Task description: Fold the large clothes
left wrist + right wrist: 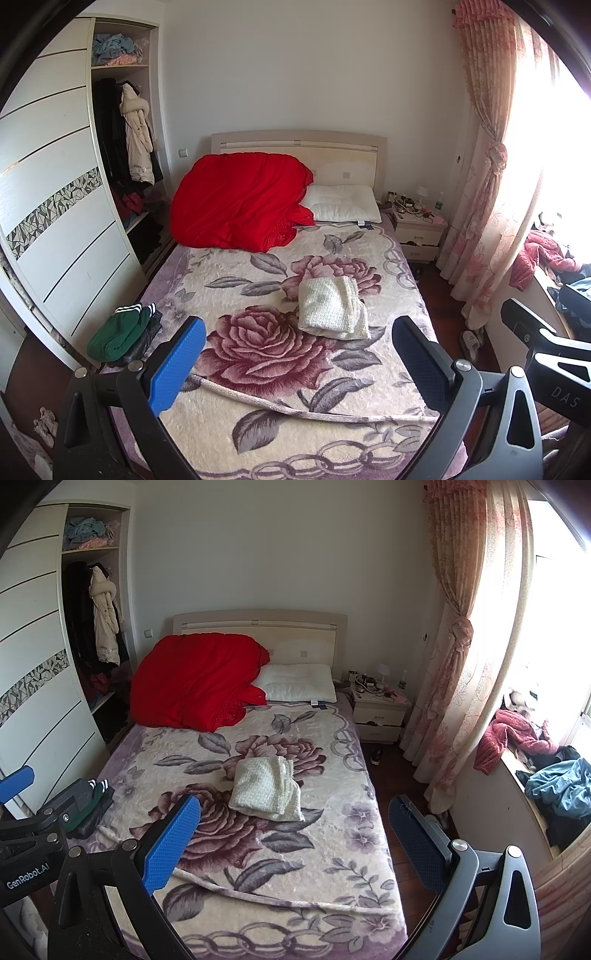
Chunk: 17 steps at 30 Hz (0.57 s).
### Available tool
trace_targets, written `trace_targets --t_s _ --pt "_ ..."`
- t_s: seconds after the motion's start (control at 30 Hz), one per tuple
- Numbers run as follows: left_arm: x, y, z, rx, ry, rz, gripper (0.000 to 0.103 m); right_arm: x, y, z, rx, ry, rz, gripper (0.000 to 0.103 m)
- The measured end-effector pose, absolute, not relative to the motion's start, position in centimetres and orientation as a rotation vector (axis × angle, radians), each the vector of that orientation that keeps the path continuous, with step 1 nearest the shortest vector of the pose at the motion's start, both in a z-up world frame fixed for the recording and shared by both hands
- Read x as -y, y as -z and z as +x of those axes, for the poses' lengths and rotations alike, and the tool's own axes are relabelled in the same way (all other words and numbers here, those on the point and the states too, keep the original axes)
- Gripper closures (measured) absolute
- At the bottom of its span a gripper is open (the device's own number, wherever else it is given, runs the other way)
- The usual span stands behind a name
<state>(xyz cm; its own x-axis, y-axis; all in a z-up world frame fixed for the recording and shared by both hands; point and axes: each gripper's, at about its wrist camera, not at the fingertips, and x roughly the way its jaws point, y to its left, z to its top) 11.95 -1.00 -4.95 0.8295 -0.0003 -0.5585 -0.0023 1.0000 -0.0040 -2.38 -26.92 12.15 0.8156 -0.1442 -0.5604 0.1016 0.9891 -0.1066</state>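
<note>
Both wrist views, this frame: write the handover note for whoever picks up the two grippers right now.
Left gripper: open, empty, held above the foot of the bed.
Right gripper: open, empty, beside it at similar height.
Cream knitted garment: folded, lying mid-bed on the floral blanket.
Green garment with white stripes: folded on top of a dark garment at the bed's left edge.
Done: those pieces look folded.
Left: probably the unfolded clothes heaped on the window ledge, including a blue garment. The red quilt by the headboard is bedding; likely leave it.
</note>
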Motion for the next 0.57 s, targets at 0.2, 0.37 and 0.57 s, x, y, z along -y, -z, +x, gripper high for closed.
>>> trace_targets --t_s 0.2,0.37,0.57 --pt "1.2 5.1 11.6 -0.587 -0.002 -0.004 0.000 26.8 -12.5 -2.3 -0.604 0.124 -0.076 0.000" --pt "1.3 5.0 11.6 -0.588 -0.001 -0.007 0.000 26.9 -12.6 -2.0 -0.604 0.121 -0.078 0.000" --pt "1.6 5.3 10.9 -0.585 -0.005 -0.012 0.000 27.0 -12.7 -1.9 -0.603 0.121 -0.079 0.000"
